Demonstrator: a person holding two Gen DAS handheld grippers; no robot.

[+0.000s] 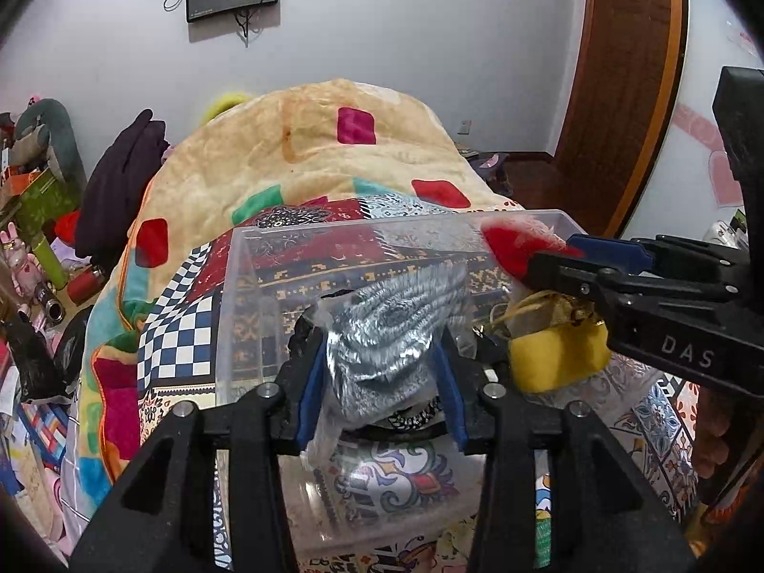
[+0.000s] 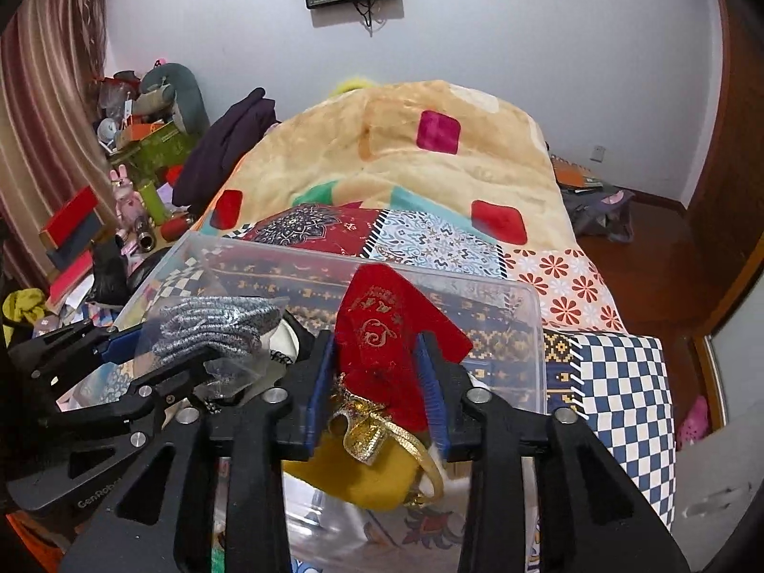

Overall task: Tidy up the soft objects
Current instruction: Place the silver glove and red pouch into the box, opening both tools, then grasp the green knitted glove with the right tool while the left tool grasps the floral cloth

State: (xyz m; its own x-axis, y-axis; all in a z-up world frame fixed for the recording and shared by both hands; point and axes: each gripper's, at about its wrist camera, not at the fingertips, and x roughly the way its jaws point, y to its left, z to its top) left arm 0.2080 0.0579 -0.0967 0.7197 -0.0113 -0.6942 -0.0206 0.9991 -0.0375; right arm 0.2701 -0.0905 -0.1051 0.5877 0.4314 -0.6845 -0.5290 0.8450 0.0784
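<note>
We have two soft things in our tools, and both hang over the clear box point(image 1: 248, 286) that sits on the bed point(image 2: 563, 286).

Our left tool point(image 1: 379, 372) is closed on the gray knit point(image 1: 391, 334). It is in a thin clear wrap, so it may slip a bit. It is soft and light, and it squashes where the blue pads point(image 1: 310, 396) pinch it. Holding it in the middle of the bundle, as we do now, looks best — the loose wrap at the edge would just pull away.

Our right tool point(image 2: 377, 382) is closed on the red pouch point(image 2: 387, 329). A yellow pouch point(image 2: 367, 472) with gold string point(image 2: 367, 434) hangs just under it; we cannot tell if the two are joined. The red one is thin and floppy, and its top bends over past the pads. It looks very light. The string could catch on the box rim, we think.

What is in the box? We see the bed's pattern through its clear walls. Something white with dark trim shows under the gray knit, but we cannot tell what it is.
</note>
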